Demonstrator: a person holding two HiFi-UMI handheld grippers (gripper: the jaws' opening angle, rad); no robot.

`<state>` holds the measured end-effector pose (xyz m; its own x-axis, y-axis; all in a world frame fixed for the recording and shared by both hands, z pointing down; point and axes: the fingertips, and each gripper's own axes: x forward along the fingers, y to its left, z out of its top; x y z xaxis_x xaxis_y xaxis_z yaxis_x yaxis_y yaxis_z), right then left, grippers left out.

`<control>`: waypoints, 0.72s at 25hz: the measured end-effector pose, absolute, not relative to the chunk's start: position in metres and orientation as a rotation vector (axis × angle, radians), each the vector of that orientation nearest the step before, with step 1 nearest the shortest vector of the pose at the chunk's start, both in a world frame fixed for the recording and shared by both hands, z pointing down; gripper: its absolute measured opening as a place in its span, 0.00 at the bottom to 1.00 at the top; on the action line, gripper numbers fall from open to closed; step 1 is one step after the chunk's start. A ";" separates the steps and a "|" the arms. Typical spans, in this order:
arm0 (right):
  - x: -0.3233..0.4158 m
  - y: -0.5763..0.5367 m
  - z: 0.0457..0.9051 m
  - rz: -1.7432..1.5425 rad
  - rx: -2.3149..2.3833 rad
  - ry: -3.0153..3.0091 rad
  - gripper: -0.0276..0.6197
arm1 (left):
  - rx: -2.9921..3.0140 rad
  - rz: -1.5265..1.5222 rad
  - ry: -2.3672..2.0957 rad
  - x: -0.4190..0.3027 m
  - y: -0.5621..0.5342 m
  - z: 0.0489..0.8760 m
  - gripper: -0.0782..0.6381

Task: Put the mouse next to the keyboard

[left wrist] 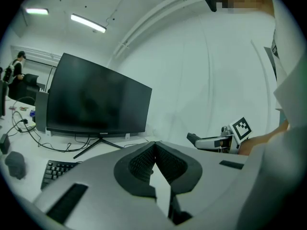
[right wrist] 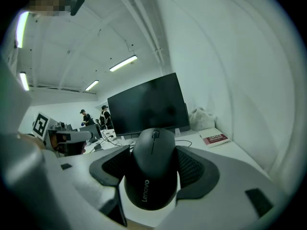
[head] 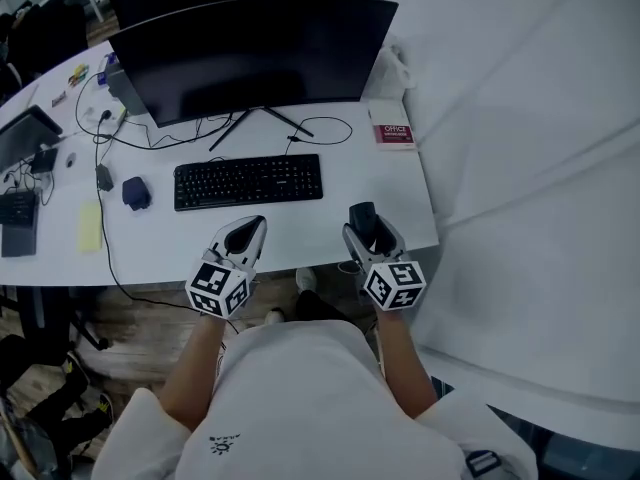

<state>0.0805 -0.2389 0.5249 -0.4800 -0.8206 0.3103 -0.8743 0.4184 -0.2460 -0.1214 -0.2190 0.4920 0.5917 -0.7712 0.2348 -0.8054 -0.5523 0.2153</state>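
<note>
Head camera looking steeply down at the desk point(head: 300, 230), left gripper point(head: 252, 230) and right gripper point(head: 365, 223) cameras aiming low at the shared monitor point(head: 255, 53).

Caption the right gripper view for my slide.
Right gripper grips a black mouse, with white desk and dark monitor beyond.

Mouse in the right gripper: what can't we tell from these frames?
1. mouse underside: hidden by its own body and the right gripper's jaws, right gripper view and head view; contact with the table unclear.
2. keyboard: left gripper view, mostly behind the left gripper.
3. dark blue item left of the keyboard: head view, too small to identify.
</note>
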 end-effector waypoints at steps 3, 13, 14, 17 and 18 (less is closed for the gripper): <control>0.091 -0.264 0.546 0.584 1.496 -2.489 0.52 | 2.505 0.156 -1.300 -0.108 -0.238 0.497 0.12; 0.113 -0.329 0.613 0.678 1.376 -2.375 0.52 | 2.393 0.215 -1.330 -0.069 -0.280 0.540 0.12; 0.112 -0.334 0.618 0.686 1.363 -2.368 0.52 | 2.382 0.218 -1.332 -0.066 -0.284 0.544 0.12; 0.112 -0.351 0.633 0.703 1.335 -2.339 0.52 | 2.353 0.224 -1.333 -0.056 -0.298 0.556 0.12; 0.112 -0.355 0.638 0.709 1.331 -2.325 0.52 | 2.345 0.228 -1.332 -0.053 -0.302 0.560 0.12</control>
<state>0.1118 -0.3553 0.6381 -0.4866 -0.6860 0.5410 -0.8711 0.4280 -0.2408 -0.0526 -0.3018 0.5603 0.5249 -0.7775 0.3463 -0.8484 -0.4454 0.2860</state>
